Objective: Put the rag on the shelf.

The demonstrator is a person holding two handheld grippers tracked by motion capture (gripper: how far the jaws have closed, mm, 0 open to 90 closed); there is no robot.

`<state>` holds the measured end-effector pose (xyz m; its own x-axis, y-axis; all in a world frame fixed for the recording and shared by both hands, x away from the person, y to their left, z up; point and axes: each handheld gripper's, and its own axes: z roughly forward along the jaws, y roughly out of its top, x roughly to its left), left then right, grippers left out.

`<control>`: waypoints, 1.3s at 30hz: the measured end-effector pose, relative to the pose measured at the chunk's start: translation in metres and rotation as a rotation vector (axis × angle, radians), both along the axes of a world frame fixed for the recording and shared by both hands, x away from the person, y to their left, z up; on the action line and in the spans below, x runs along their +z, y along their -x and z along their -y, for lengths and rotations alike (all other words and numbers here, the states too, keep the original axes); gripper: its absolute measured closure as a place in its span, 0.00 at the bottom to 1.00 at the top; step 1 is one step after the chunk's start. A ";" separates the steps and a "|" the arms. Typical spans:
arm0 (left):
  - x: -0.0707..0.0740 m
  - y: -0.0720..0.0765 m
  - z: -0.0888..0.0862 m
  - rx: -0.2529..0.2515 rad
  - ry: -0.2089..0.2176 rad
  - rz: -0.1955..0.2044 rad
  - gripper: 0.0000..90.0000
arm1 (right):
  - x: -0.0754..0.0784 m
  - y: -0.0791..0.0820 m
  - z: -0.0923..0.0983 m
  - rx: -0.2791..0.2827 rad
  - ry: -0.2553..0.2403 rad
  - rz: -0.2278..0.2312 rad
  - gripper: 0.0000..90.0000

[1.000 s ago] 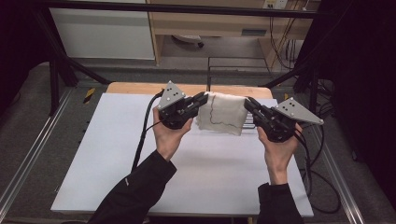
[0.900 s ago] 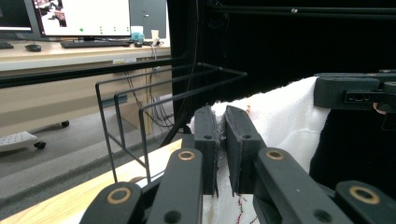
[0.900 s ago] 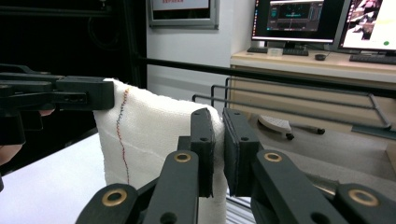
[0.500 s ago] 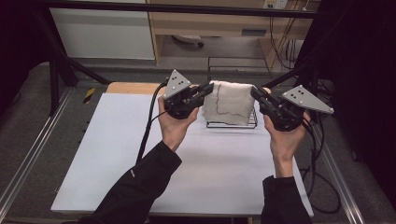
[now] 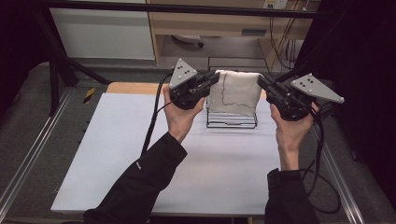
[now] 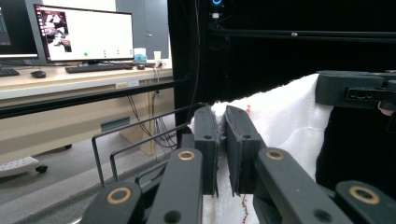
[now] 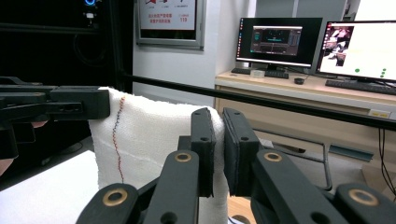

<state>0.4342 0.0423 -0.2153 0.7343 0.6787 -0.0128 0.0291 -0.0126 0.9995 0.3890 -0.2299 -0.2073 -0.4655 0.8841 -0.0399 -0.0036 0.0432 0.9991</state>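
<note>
A white towel (image 5: 235,92) of thick, nubbly terry hangs stretched between the two tools above the far middle of the table (image 5: 140,154), its top edge pulled level and the rest falling as a soft, slightly creased rectangle. A thin wavy line of red and blue stitching runs down it, plain in the right gripper view (image 7: 116,135) and fainter from above. The left hand-held gripper (image 5: 212,80) has its black jaws pressed together on the towel's upper left corner; in its own view the flat, matte pads (image 6: 205,140) pinch a tuft of the pile (image 6: 280,121) with loose fibres showing at the seam. The right hand-held gripper (image 5: 261,83) pinches the upper right corner the same way, its blocky pads (image 7: 201,140) closed on the cloth. Each tool is a dark, angular body topped by a grey three-cornered plate studded with small dots, with a black cable trailing down toward the person's dark sleeves. Directly under the hanging cloth stands a low rack (image 5: 232,120) of thin black wire, a rectangular frame with parallel bars, and the towel's lower edge covers part of it from above; whether they touch cannot be told. The table has a smooth pale mat over a wooden top whose far edge shows. Beyond it, a desk (image 7: 327,93) carries lit monitors (image 7: 279,39) and keyboards.
</note>
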 end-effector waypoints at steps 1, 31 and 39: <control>0.001 -0.001 0.001 0.001 0.000 0.000 0.93 | 0.001 -0.001 0.001 0.000 0.003 0.003 0.93; 0.046 -0.036 0.017 0.023 0.036 0.028 0.93 | 0.045 -0.037 0.012 -0.036 0.001 0.033 0.93; 0.054 -0.048 0.017 0.035 0.040 0.034 0.93 | 0.056 -0.048 0.011 -0.034 0.002 0.040 0.93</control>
